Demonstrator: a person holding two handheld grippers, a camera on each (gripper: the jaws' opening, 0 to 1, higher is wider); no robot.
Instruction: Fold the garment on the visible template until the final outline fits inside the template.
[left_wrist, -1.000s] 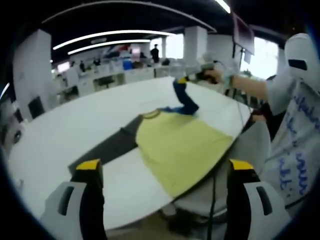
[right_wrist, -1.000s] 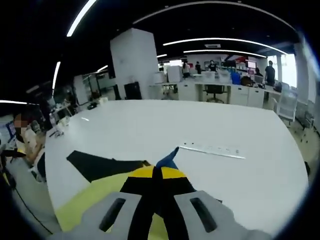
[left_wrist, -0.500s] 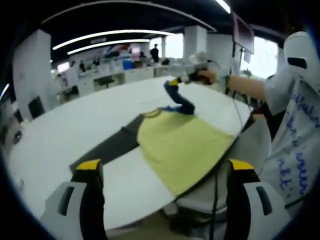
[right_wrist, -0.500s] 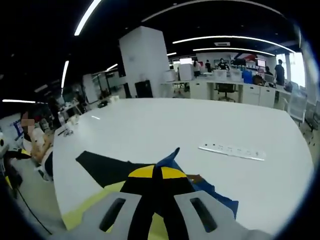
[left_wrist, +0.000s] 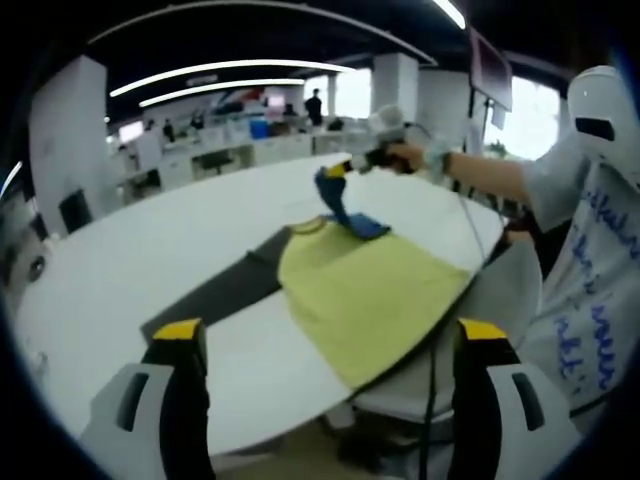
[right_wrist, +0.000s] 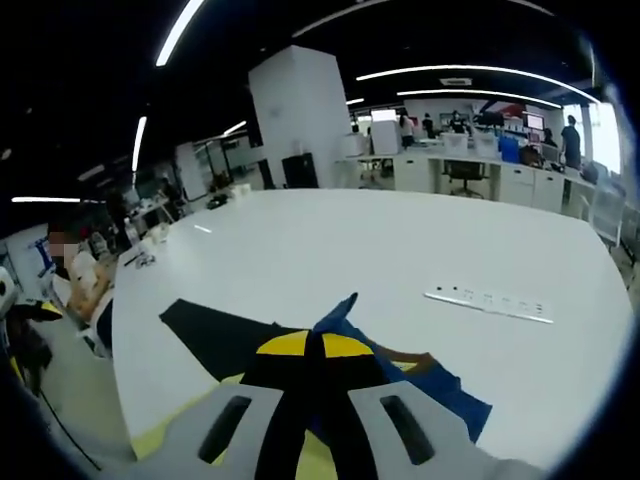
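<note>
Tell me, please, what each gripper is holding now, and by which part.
The right gripper is shut on the garment's blue sleeve, lifted by its end. The left gripper is open and holds nothing.

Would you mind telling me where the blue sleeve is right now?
In the left gripper view, the blue sleeve is lifted above the shirt's collar end, pinched by the right hand-held gripper over the white table.

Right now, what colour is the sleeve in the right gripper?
Blue sleeve, clearest in the left gripper view.

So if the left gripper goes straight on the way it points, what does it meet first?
Probably the yellow shirt body lying on the white table, ahead between its open fingers. Depth is uncertain; nothing else shows in that line.
</note>
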